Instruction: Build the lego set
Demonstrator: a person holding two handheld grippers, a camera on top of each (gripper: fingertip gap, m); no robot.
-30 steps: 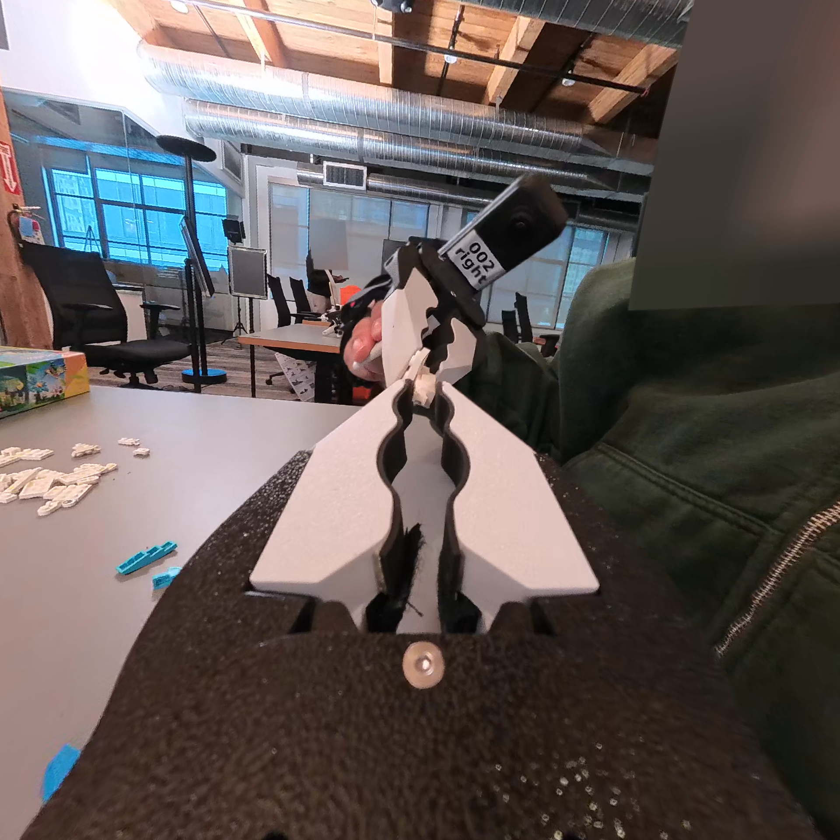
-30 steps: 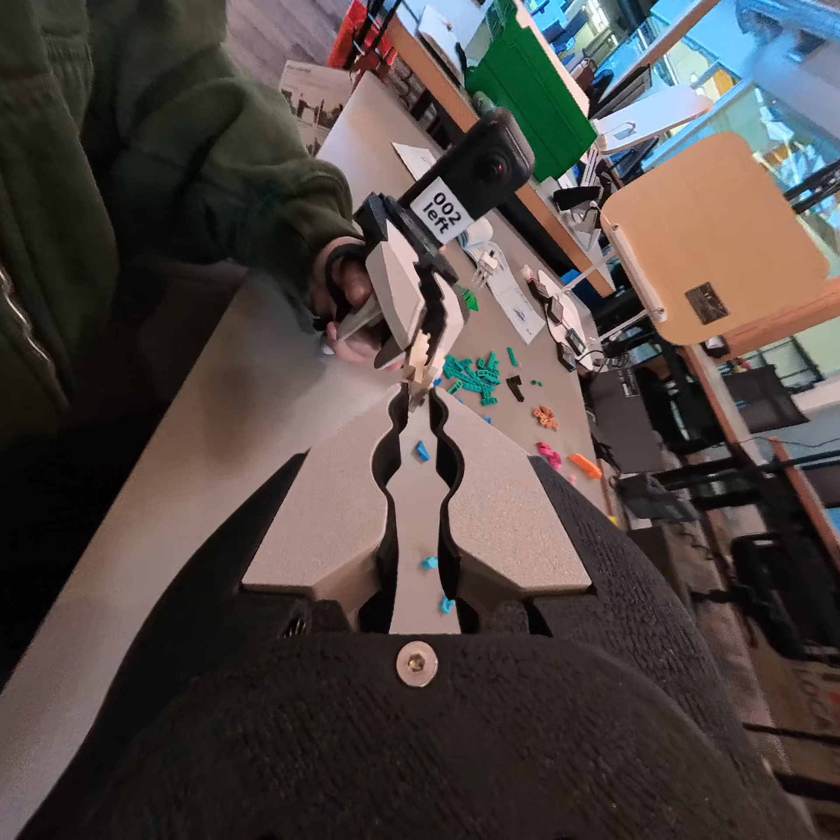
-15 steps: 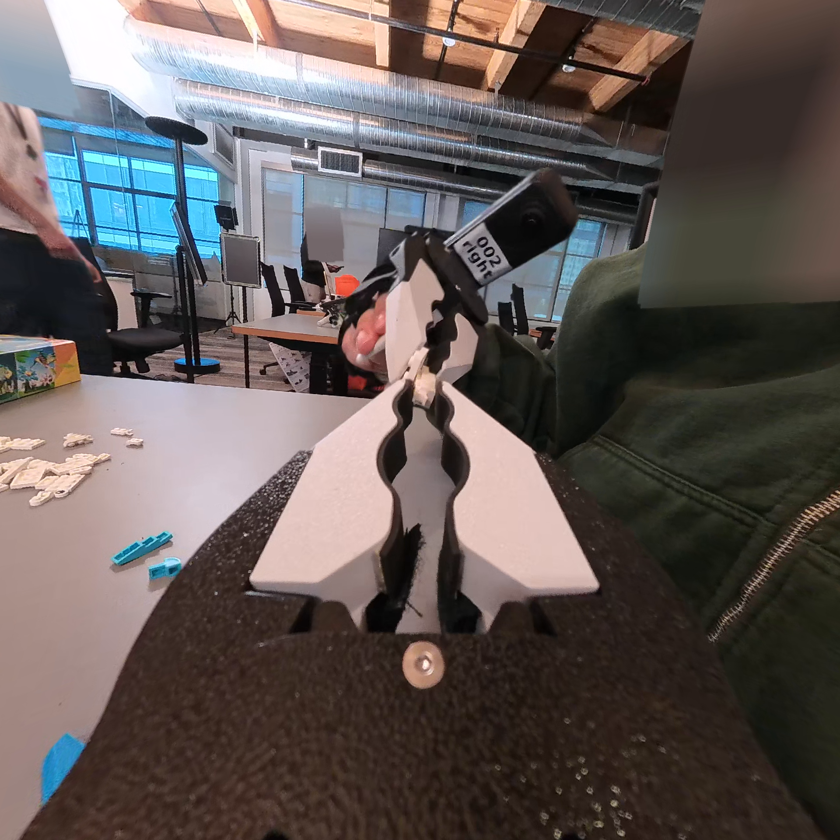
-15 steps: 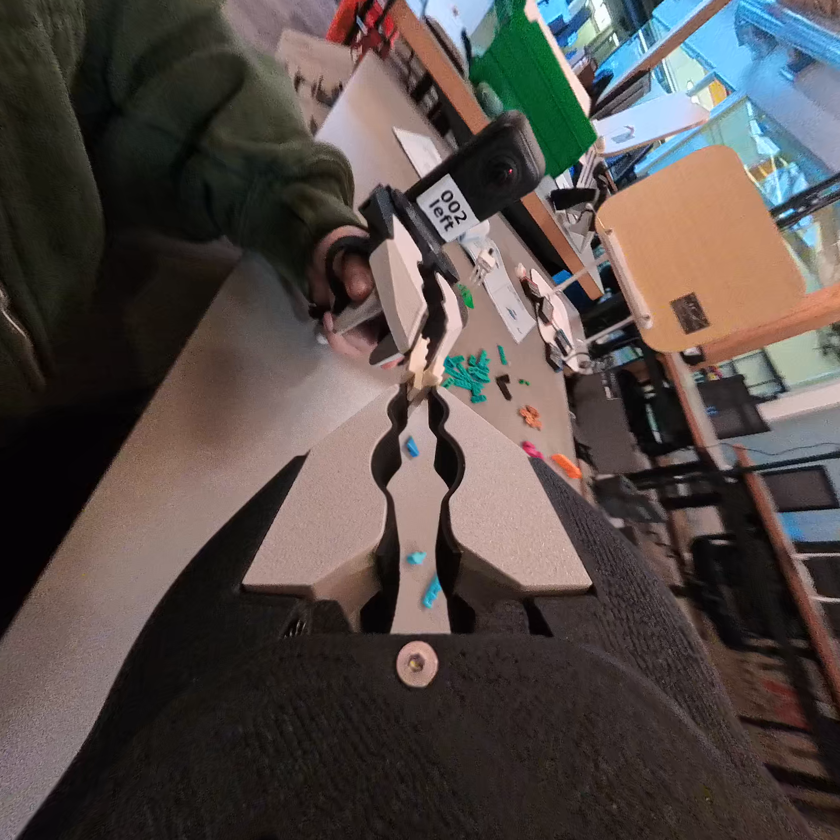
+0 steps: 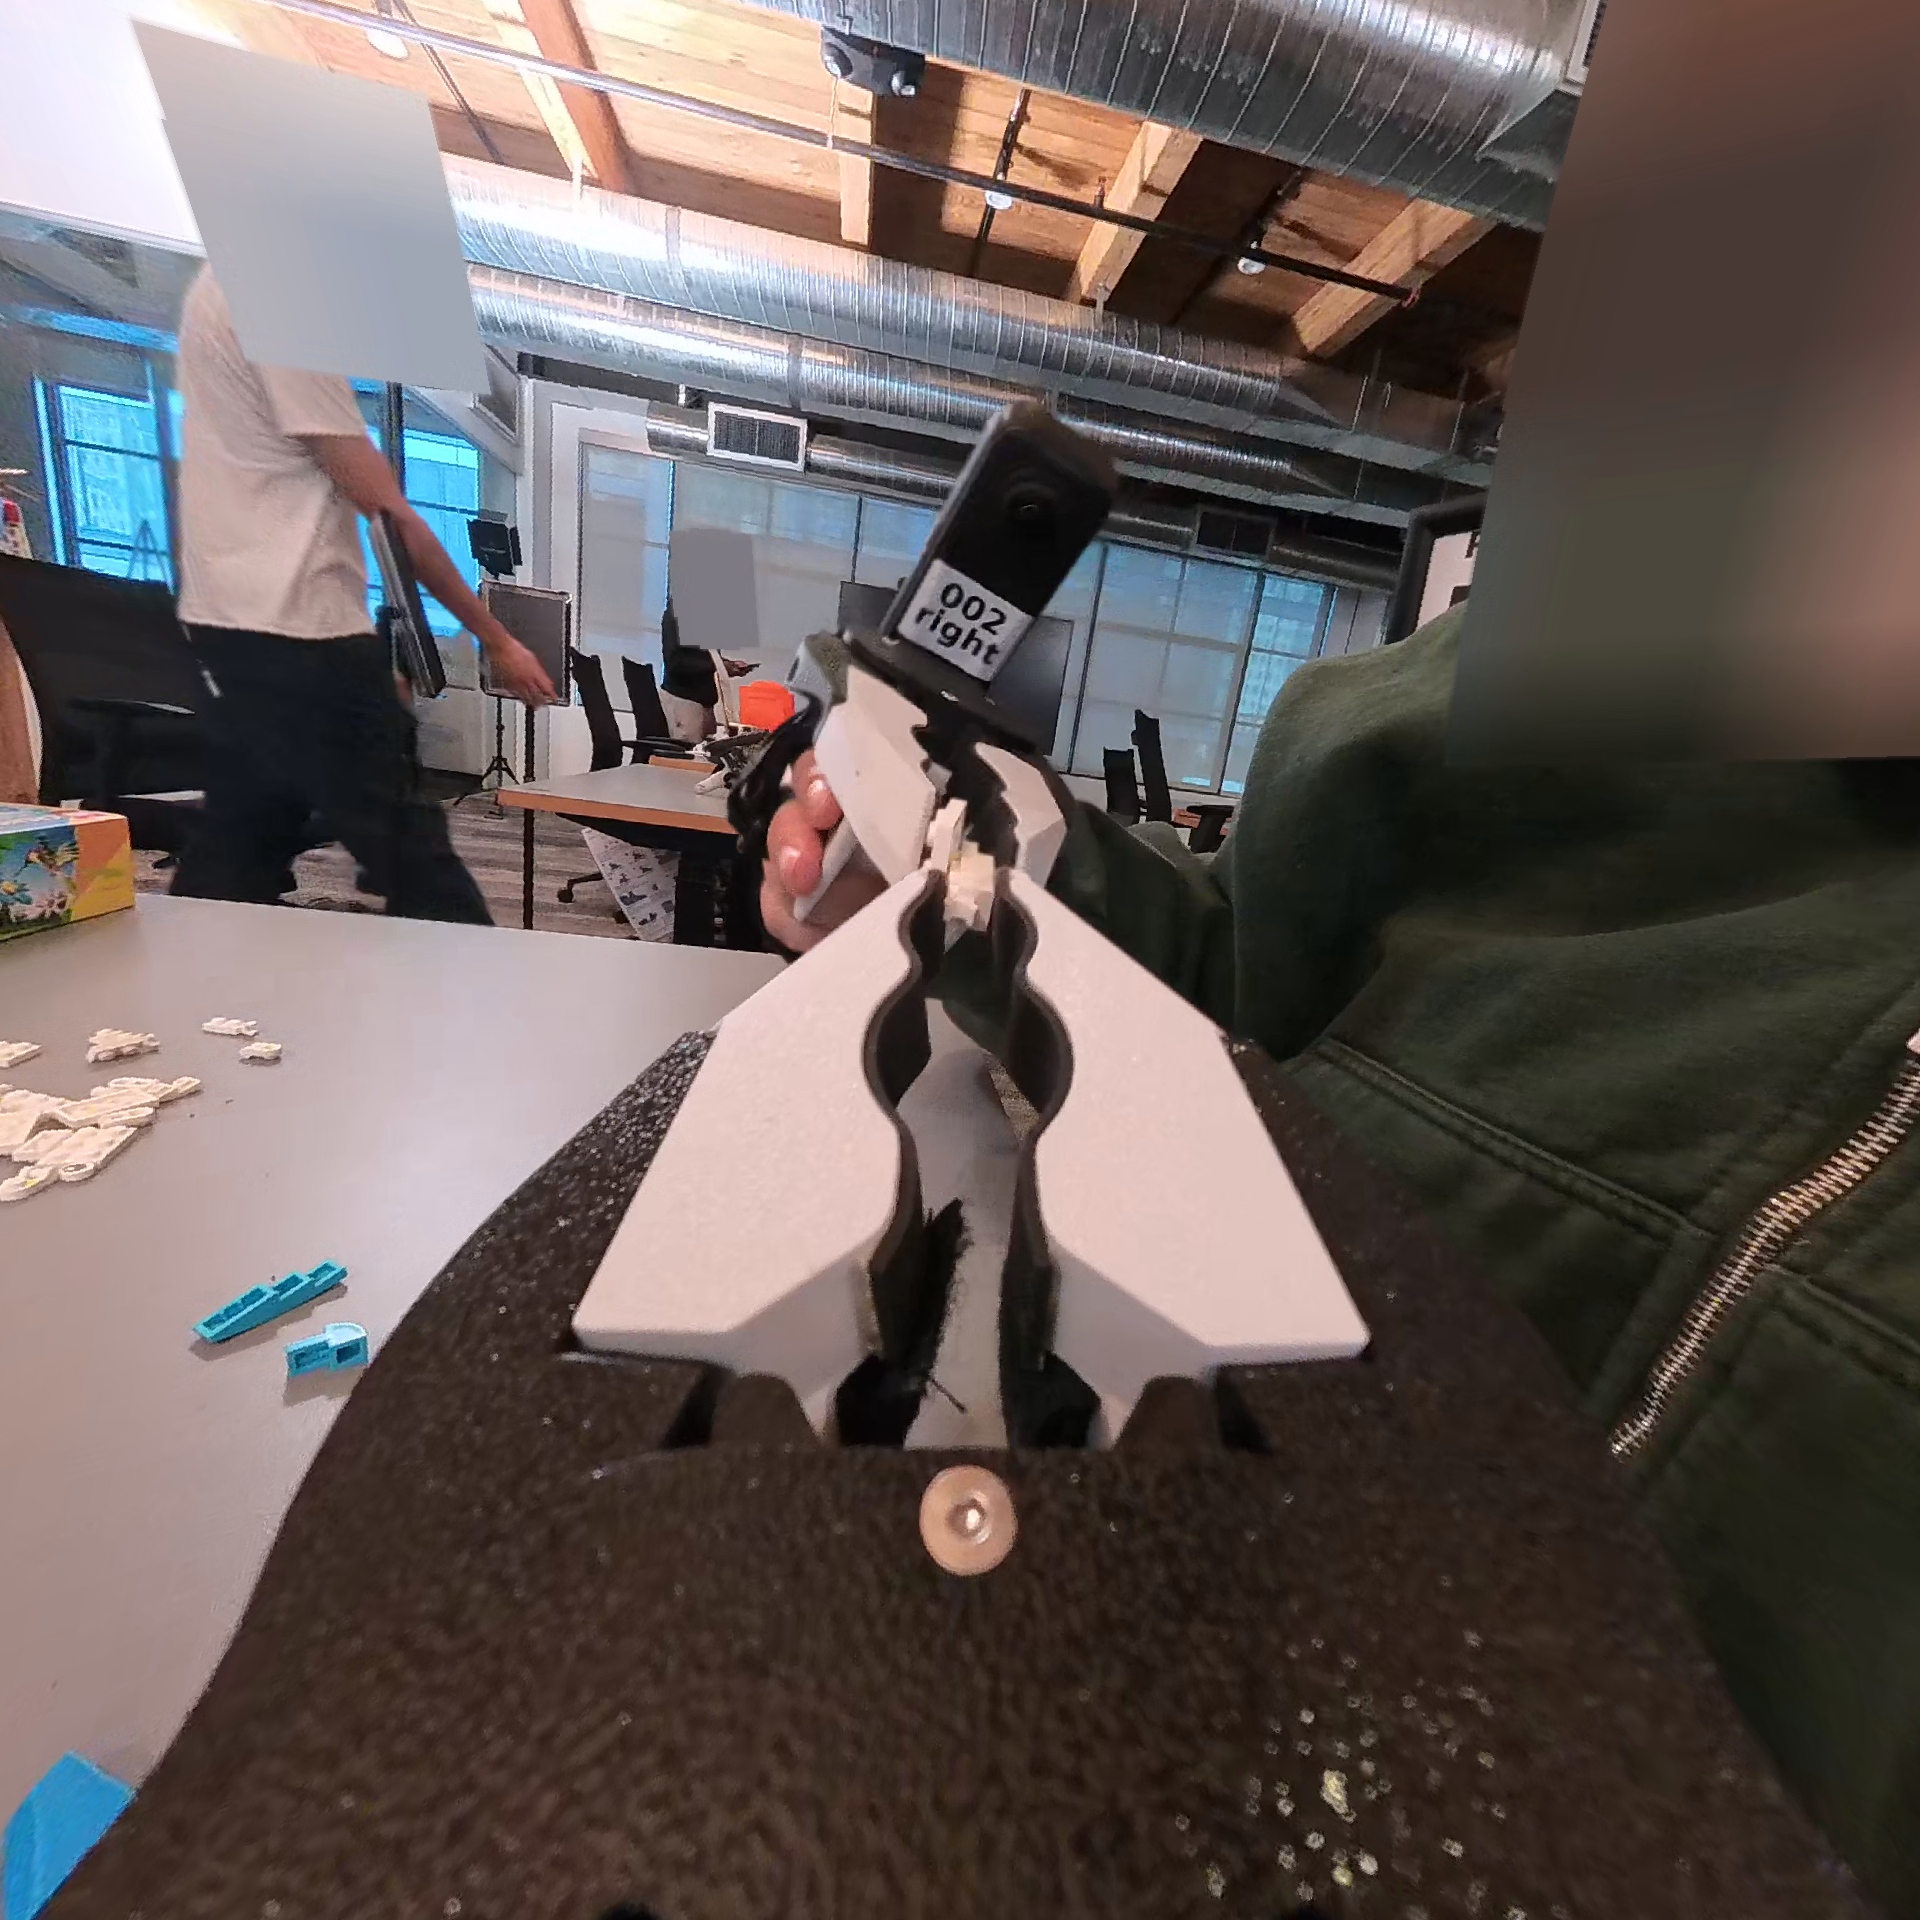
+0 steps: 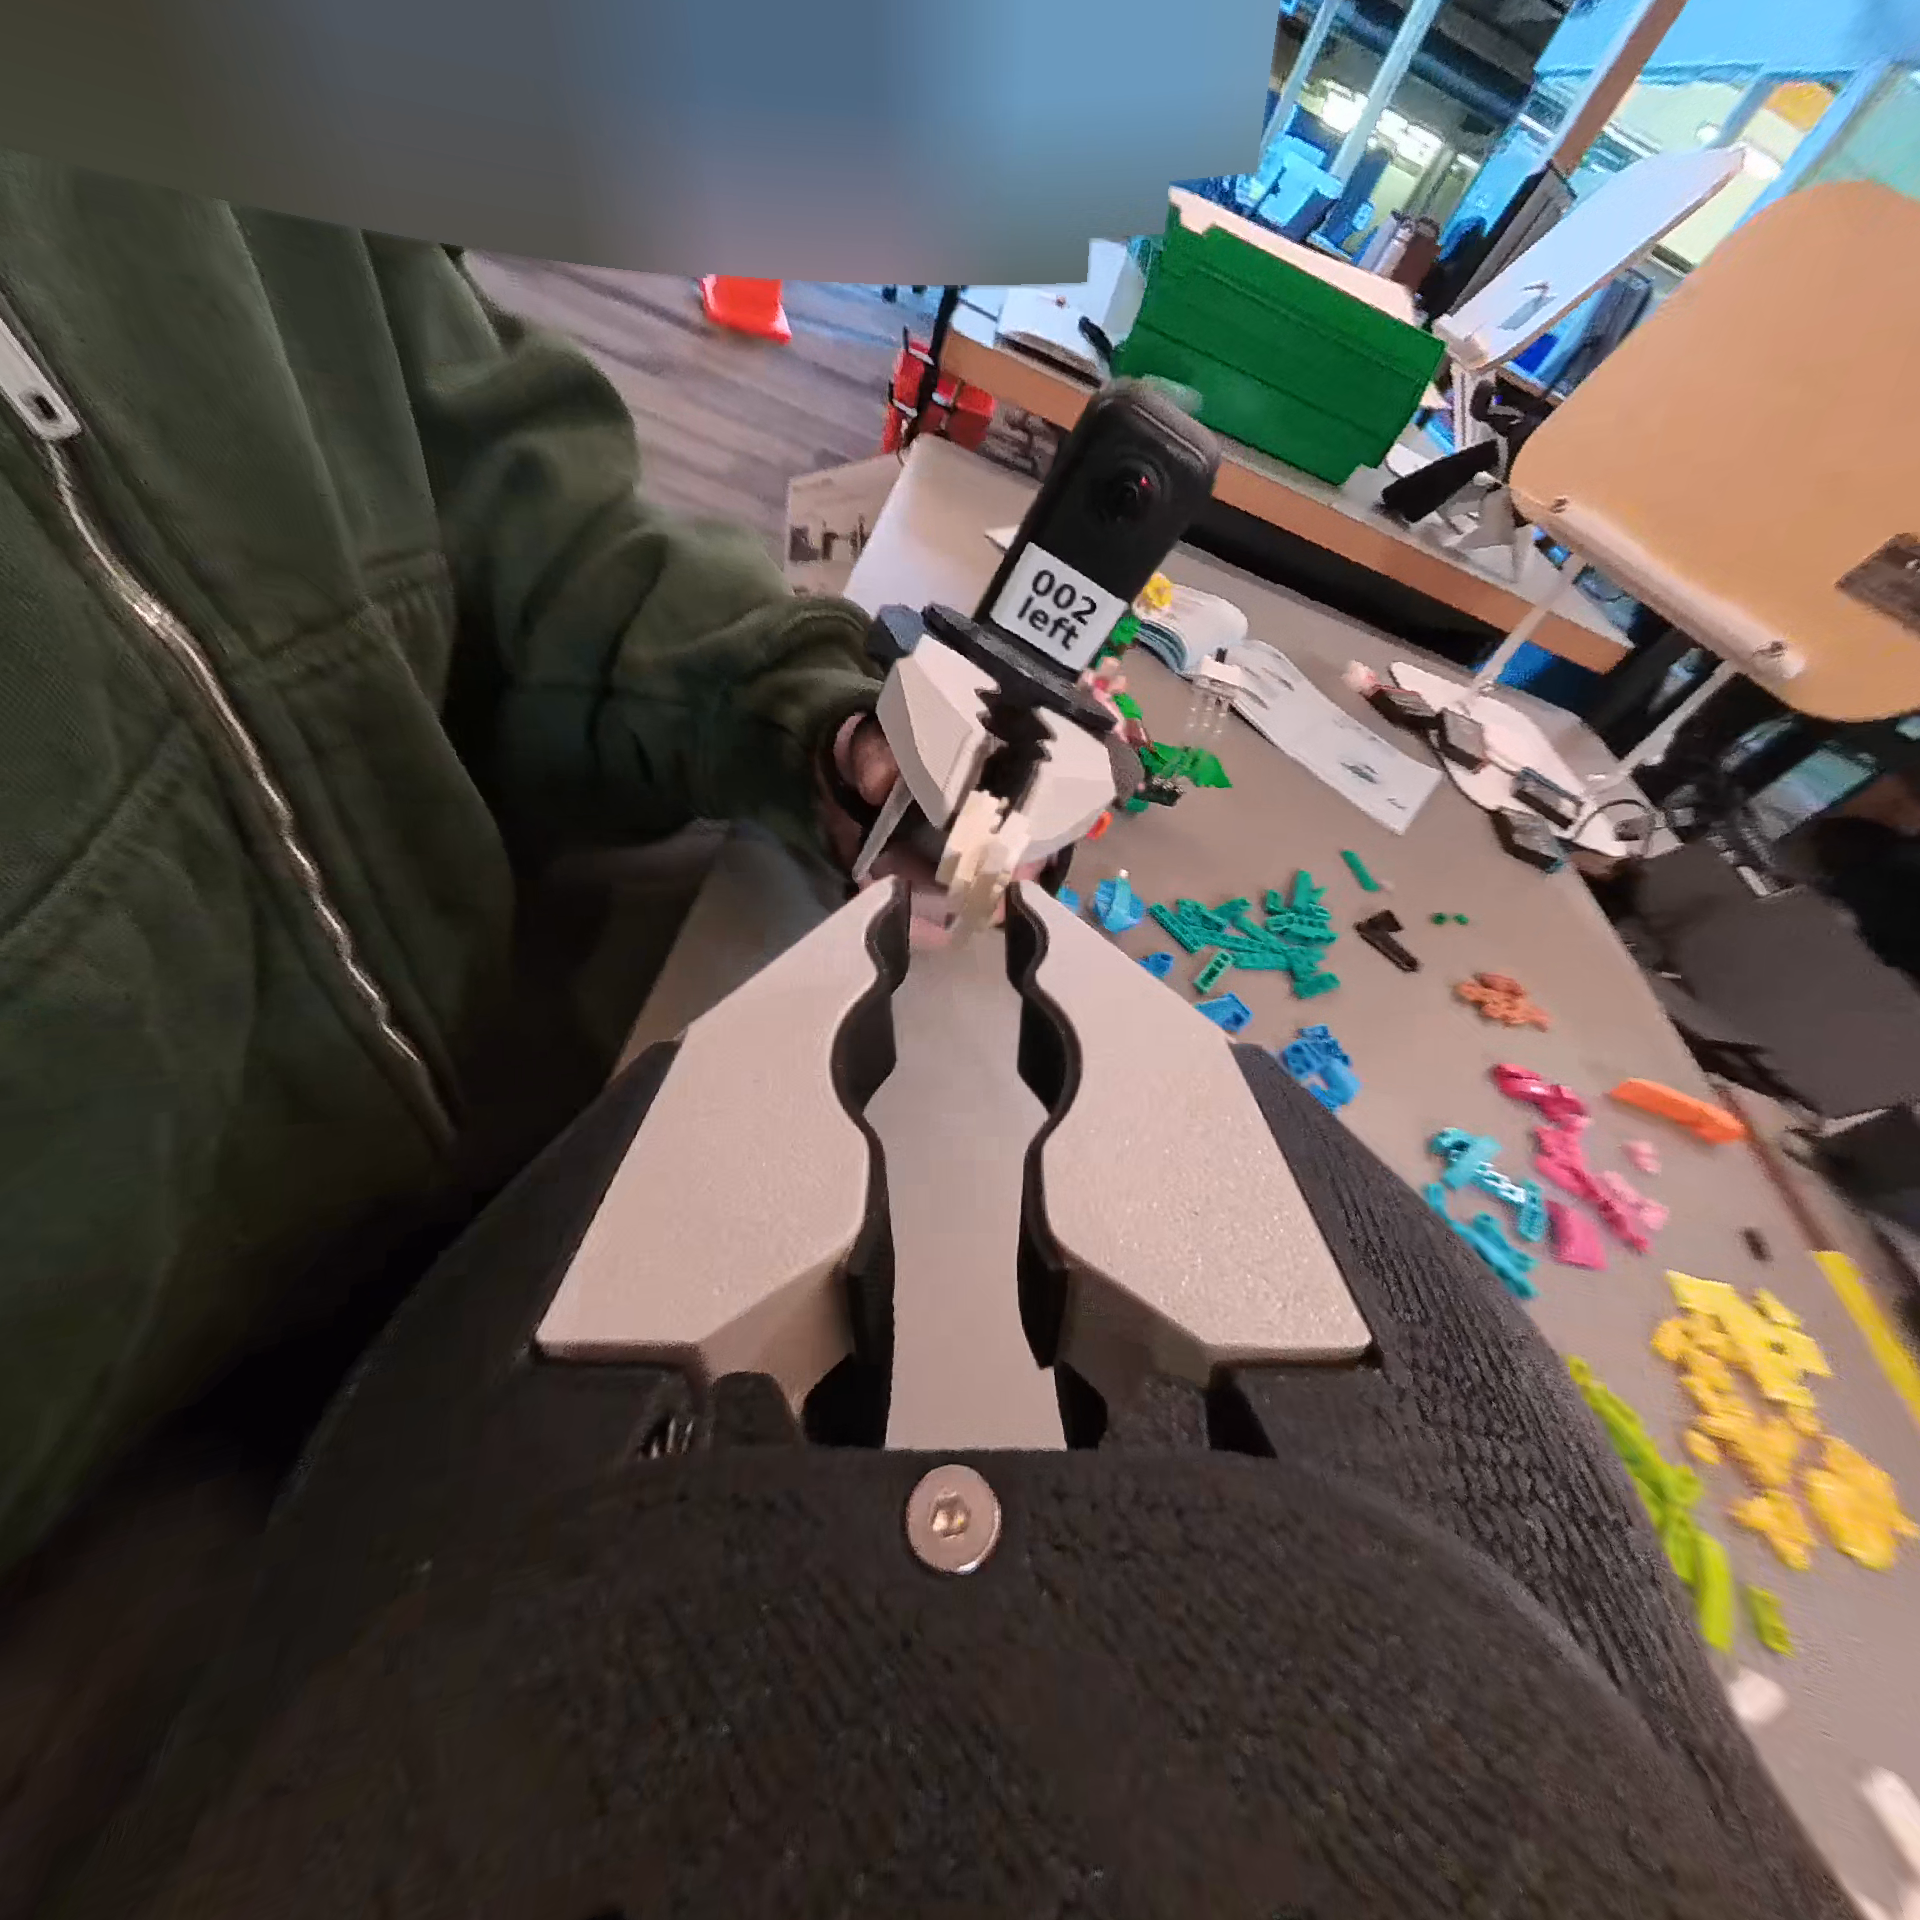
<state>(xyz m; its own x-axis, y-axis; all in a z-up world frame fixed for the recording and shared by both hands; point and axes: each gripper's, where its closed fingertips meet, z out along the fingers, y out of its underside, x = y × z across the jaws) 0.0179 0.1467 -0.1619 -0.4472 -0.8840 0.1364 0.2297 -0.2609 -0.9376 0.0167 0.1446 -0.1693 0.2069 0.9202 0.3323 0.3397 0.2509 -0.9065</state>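
Both grippers meet tip to tip above the grey table [image 5: 436,1049], close to the person's green jacket. My left gripper [image 5: 961,896] is shut on a small white lego assembly [image 5: 964,878], which sticks out past its tips. In the right wrist view the left gripper [image 6: 987,831] holds that cream-white assembly [image 6: 977,857] pointing toward me. My right gripper [image 6: 954,920] has its jaws slightly apart on either side of the assembly's near end. I see no firm contact. It shows in the left wrist view [image 5: 951,831] just beyond the assembly.
White bricks [image 5: 73,1117], two blue pieces [image 5: 272,1294] and a colourful box [image 5: 62,868] lie to the left. Teal [image 6: 1257,935], pink [image 6: 1579,1174] and yellow [image 6: 1766,1403] brick piles, a booklet [image 6: 1299,717] and a green plant build [image 6: 1174,769] lie to the right. A person [image 5: 281,623] walks behind the table. The tips of both grippers are at nearly the same place.
My right gripper's jaws have widened and it has rotated more upright around the assembly. The left gripper keeps its hold. A person has walked into view behind the table.
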